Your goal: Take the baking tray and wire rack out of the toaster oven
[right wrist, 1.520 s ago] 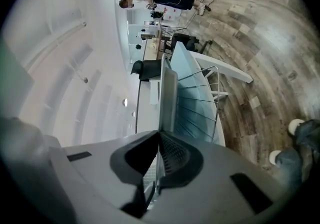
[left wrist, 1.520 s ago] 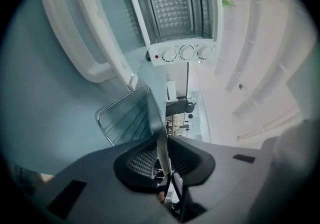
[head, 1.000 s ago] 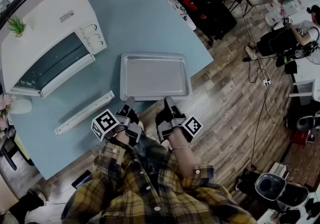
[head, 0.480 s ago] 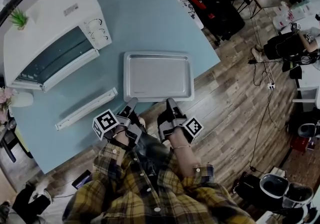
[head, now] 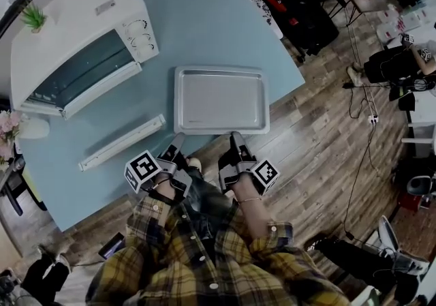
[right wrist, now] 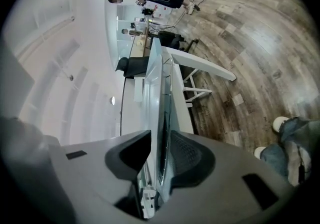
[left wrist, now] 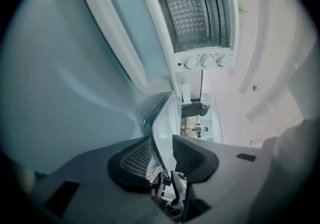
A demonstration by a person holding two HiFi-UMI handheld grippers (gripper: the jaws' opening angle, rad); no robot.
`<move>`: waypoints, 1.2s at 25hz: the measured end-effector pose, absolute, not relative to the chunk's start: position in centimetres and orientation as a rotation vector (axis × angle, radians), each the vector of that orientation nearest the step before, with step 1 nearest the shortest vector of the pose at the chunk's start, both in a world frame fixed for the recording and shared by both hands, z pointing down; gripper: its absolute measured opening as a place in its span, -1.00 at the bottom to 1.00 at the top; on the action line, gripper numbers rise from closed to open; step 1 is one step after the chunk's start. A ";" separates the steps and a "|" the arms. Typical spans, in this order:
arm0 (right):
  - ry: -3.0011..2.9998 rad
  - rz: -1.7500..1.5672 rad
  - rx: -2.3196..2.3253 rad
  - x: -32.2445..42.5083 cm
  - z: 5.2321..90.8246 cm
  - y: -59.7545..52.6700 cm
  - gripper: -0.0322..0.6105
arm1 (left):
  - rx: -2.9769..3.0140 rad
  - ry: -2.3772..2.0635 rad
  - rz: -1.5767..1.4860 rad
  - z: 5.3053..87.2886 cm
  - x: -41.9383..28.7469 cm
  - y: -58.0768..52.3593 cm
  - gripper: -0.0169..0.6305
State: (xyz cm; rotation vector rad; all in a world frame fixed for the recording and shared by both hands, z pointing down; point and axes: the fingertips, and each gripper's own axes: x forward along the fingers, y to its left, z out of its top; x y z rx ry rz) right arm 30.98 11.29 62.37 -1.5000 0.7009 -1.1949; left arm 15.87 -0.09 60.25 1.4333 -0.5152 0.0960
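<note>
The silver baking tray lies flat on the blue table, empty, near the front edge. My left gripper is at the left of the tray's near rim. In the left gripper view the tray's rim runs between the parted pads of that gripper, with gaps showing. My right gripper is at the right of the same rim. Its jaws are opening, and the tray's edge stands between the pads of the gripper. I cannot make out the wire rack.
The white toaster oven stands at the back left with its glass front toward me; its knobs show in the left gripper view. A long white strip lies on the table between oven and tray. Wooden floor lies to the right.
The head view has shifted a little. The tray stays flat on the table with both grippers at its near rim; no other move shows.
</note>
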 end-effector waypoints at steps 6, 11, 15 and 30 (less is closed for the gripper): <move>0.877 -1.234 -1.526 29.1 60.2 11.7 -0.47 | 1.475 -0.493 0.050 58.1 15.3 0.0 -0.57; 1.233 -1.149 -1.607 27.7 54.7 10.6 -0.47 | 1.574 -0.461 -0.037 54.5 14.7 -0.4 -0.57; 1.550 -1.002 -1.706 26.6 49.9 8.3 -0.47 | 1.642 -0.376 -0.223 49.4 14.3 -0.8 -0.58; 2.529 -0.206 -1.704 14.0 34.7 -3.3 -0.48 | 2.374 -0.577 -0.351 36.6 1.7 -7.5 -0.62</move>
